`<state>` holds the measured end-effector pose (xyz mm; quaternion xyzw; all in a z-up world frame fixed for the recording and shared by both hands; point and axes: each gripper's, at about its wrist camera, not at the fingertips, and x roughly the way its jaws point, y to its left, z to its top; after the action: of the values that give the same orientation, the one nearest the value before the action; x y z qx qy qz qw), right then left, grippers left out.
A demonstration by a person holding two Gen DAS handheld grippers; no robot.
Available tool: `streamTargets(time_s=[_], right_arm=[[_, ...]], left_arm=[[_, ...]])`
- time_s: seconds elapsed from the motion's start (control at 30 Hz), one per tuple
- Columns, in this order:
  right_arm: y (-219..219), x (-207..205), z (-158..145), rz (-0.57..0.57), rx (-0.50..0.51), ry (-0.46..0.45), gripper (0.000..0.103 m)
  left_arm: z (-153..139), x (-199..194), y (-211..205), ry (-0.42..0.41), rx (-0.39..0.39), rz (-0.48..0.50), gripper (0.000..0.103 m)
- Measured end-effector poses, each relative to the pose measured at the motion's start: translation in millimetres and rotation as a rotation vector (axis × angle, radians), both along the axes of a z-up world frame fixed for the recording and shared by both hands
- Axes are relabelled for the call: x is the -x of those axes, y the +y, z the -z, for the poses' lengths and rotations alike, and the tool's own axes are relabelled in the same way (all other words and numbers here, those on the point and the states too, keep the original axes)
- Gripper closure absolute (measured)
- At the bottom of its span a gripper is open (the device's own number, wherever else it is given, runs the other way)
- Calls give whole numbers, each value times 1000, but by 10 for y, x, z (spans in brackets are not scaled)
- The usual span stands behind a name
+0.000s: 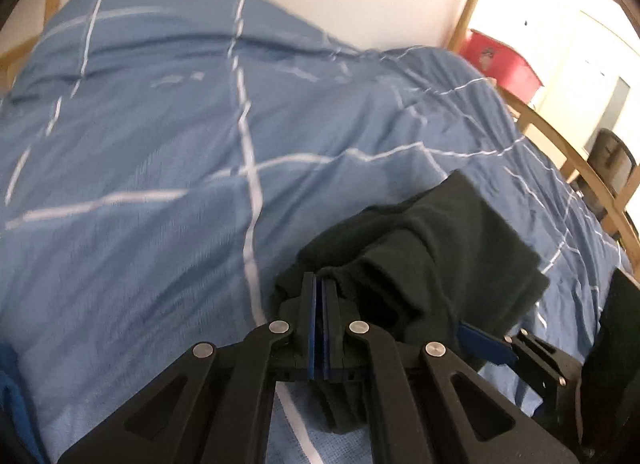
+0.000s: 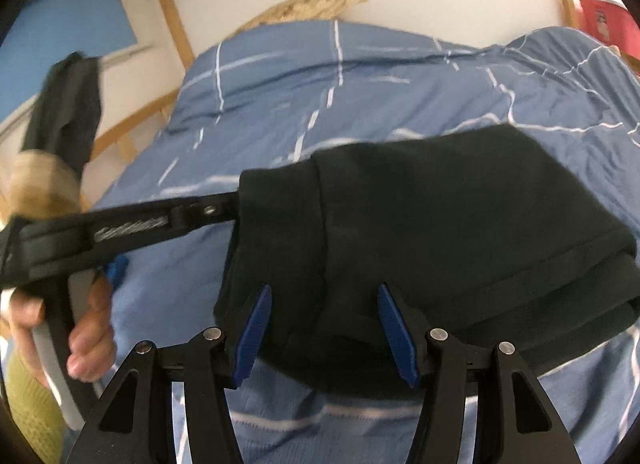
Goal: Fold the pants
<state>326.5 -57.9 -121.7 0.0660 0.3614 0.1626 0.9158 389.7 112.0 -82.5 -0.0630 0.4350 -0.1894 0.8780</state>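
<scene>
1. On the bed [image 2: 280, 96], over a blue checked duvet: dark pants [image 2: 440, 224], folded into a thick bundle.
2. Left hand-held gripper [image 1: 320, 284]: jaws together, clamped on a pinch of pants edge.
3. Right hand-held gripper [image 2: 324, 296]: jaws apart, straddling the near edge, not pressing.
4. Handling, judged: soft, limp, light; layers may slide. Grip edges through all layers.
5. No readable writing on the pants.

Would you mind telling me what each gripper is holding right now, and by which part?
The left gripper pinches the dark pants at their left edge. The right gripper is open over them, holding nothing.
</scene>
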Motion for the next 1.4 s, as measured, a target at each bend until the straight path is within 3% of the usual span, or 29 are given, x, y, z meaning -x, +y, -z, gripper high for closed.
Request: streamTargets(time_s=[0.07, 0.13, 0.17, 0.2, 0.3, 0.43, 0.53, 0.73, 0.83, 1.03, 1.13, 1.4], right_arm=[[25, 37, 20, -14, 34, -5, 45], [-20, 116, -23, -13, 29, -32, 46], [-42, 142, -51, -9, 23, -38, 46], [-78, 189, -98, -4, 8, -49, 46], [-195, 374, -268, 13, -32, -98, 40], [-393, 621, -464, 102, 18, -197, 33], [-611, 633, -531, 169, 50, -223, 33], [-1217, 564, -491, 301, 45, -177, 33], [-1437, 491, -399, 369, 39, -110, 33], [-1574, 489, -229, 393, 37, -81, 33], [-1644, 467, -170, 408, 13, -72, 33], [-1595, 380, -43, 402, 44, -7, 33]], left_arm=[[49, 23, 27, 26, 6, -26, 94], [-32, 131, 75, 4, 0, -67, 74], [-115, 223, 94, -33, -22, -100, 57], [-187, 295, 103, -72, -37, -123, 51], [-451, 558, 71, -170, -107, -131, 51], [-609, 813, -152, -191, -99, -67, 51], [-578, 905, -345, -198, -105, -60, 61], [-333, 904, -447, -128, -57, -144, 66], [-250, 892, -405, -114, -14, -175, 67], [-141, 776, -579, -81, -28, -162, 72], [-99, 704, -593, -62, -54, -176, 94], [-259, 881, -404, -72, 2, -237, 97]])
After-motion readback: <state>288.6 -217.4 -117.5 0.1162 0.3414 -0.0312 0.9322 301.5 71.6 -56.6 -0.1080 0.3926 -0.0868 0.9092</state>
